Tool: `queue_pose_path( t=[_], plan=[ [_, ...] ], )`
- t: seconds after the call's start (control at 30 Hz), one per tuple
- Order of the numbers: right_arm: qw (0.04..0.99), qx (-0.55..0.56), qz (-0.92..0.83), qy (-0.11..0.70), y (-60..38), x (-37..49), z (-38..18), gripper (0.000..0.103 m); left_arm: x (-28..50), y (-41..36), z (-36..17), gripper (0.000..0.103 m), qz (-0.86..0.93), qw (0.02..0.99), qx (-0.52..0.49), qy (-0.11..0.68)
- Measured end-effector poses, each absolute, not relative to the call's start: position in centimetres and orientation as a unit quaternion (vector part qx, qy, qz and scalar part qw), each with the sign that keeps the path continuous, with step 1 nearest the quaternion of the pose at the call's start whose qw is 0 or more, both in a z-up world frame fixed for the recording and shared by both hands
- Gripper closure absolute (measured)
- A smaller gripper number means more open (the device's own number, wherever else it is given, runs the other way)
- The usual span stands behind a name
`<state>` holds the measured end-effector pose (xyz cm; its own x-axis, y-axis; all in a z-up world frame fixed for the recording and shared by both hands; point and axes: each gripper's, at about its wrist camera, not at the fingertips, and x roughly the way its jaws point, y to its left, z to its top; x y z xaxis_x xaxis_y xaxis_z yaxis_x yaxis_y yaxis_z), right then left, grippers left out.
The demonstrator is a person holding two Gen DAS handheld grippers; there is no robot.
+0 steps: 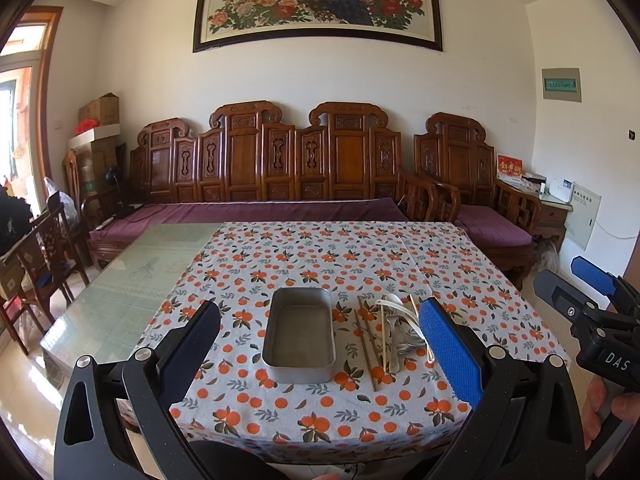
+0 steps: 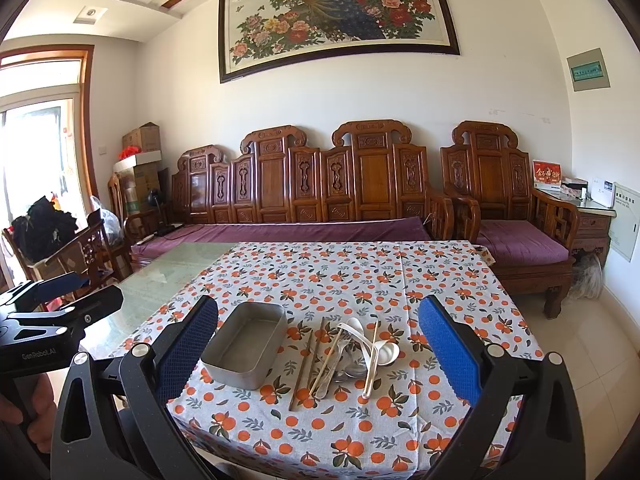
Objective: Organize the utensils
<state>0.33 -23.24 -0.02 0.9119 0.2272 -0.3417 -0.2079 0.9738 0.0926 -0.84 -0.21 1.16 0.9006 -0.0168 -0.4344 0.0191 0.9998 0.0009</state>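
An empty grey metal tin [image 1: 300, 334] sits on the orange-patterned tablecloth [image 1: 320, 264]; it also shows in the right wrist view [image 2: 245, 344]. Right of it lies a pile of utensils [image 1: 394, 330]: brown chopsticks [image 2: 304, 368], pale chopsticks [image 2: 326, 362], metal spoons [image 2: 344, 362] and white spoons [image 2: 374, 354]. My left gripper [image 1: 320, 356] is open and empty, held above the table's near edge before the tin. My right gripper [image 2: 318, 356] is open and empty, before the utensils; it also shows in the left wrist view [image 1: 576, 286].
The cloth covers the right part of a glass-topped table [image 1: 132, 280]. A carved wooden sofa [image 1: 280, 168] with purple cushions stands behind it, an armchair [image 2: 516, 216] at the right, and wooden chairs [image 1: 48, 256] at the left.
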Motion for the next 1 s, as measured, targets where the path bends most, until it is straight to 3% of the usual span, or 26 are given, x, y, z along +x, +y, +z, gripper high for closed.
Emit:
queue_pose_path(
  t=[1.0],
  plan=[
    [0.976, 0.027, 0.113, 0.187, -23.1, 0.7, -0.6, 0.003, -0.1, -0.6, 0.2, 0.007, -0.017, 0.971, 0.003, 0.237]
  ],
)
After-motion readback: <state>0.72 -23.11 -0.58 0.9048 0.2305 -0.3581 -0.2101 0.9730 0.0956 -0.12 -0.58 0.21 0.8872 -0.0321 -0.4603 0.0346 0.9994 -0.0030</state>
